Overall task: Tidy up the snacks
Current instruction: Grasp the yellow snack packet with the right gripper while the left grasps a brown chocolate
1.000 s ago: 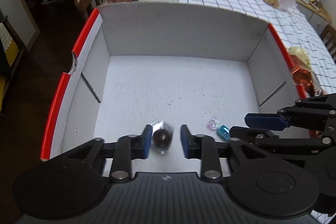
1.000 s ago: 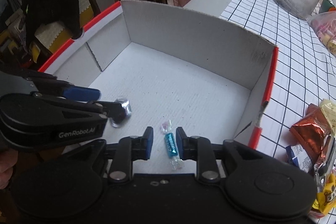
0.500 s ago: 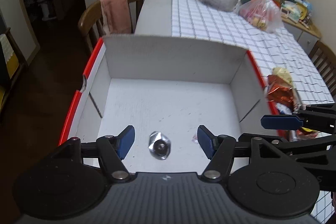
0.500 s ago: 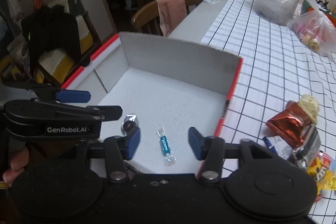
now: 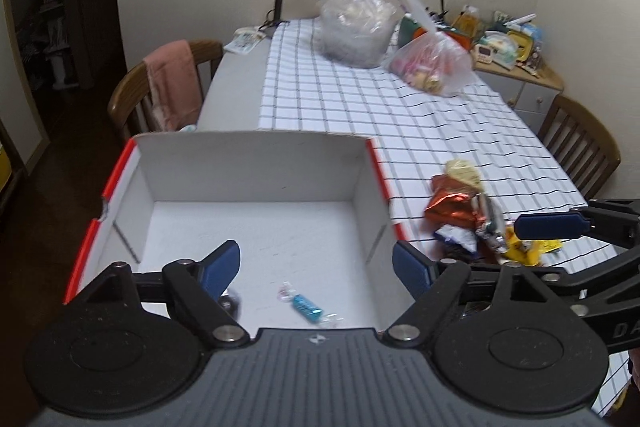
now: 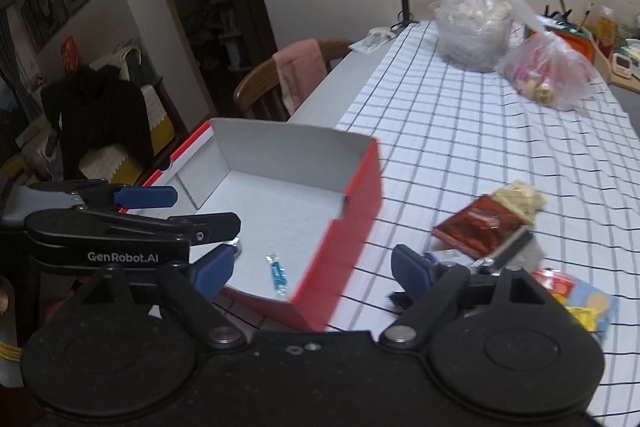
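Two sweets lie on the floor of the red-edged box [image 5: 256, 163]: a blue-wrapped candy [image 5: 306, 307] near its front edge, and a foil-wrapped chocolate [image 5: 232, 301] just beside it, partly hidden behind a finger of the left claw [image 5: 316, 267]. Both pieces count as delivered. The left claw's jaws are opening with nothing between them; it grips no item. The right claw [image 6: 312, 267] is likewise opening and empty, positioned over the box's near corner and the checked surface [image 6: 480, 155]. Outstanding work: a heap of snack packets [image 6: 496, 227] remains on the surface to the right of the box, well outside it, including a reddish-brown foil bag, a pale wrapped piece resting on it, and yellow and blue packets at the near side; exact count cannot be told. Two plastic bags [image 5: 352, 23] stand at the far end of the surface, untouched. Assessment: the task is at an early stage, two pieces in and the bulk still to go.
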### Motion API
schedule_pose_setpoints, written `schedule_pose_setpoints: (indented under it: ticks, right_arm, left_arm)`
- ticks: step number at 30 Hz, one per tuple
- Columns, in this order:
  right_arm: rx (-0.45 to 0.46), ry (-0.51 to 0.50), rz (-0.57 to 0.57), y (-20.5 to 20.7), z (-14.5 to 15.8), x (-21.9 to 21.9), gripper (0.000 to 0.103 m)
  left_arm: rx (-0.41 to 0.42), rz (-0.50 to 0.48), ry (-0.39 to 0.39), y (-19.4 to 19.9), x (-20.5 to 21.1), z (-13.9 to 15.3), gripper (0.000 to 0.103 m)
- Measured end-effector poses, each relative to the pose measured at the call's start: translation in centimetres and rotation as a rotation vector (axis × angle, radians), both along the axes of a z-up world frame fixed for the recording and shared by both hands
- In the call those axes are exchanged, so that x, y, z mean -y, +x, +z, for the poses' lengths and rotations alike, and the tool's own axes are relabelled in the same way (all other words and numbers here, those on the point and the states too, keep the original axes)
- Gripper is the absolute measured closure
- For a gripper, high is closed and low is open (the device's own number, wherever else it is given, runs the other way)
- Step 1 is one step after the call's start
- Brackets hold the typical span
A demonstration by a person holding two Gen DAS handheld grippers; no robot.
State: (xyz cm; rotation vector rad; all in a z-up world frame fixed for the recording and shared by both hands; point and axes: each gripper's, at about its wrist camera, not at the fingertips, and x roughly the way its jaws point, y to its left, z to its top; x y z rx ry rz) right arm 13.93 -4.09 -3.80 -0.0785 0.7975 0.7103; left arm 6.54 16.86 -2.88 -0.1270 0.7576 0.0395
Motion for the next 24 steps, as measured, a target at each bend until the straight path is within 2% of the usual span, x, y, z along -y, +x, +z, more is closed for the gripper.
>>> schedule_pose_setpoints:
  ticks: [6, 12, 18, 22, 24]
  right_arm:
    - [0.024, 0.017, 0.001, -0.1, 0.2, 5.4, 0.001]
    - [0.051, -0.017, 0.038, 0.2, -0.4, 10.3, 0.001]
    - [0.086, -0.092, 0.057, 1.7, -1.8, 14.0, 0.001]
    - [0.102, -0.136, 0.103, 3.1, -2.8, 15.6, 0.001]
    - [0.097, -0.152, 0.133, 3.7, -3.4, 16.1, 0.001]
  left_arm:
    - [0.006, -0.011, -0.016, 0.2, 3.9, 0.1, 0.019]
    - [-0.012, -0.025, -0.056, 0.4, 8.3, -0.9, 0.019]
    - [-0.063, -0.031, -0.057, 1.4, 12.4, -2.9, 0.019]
    - [-0.098, -0.081, -0.034, 2.0, 15.5, -4.6, 0.019]
    - [-0.121, -0.078, -0.051, 2.5, 16.3, -5.5, 0.019]
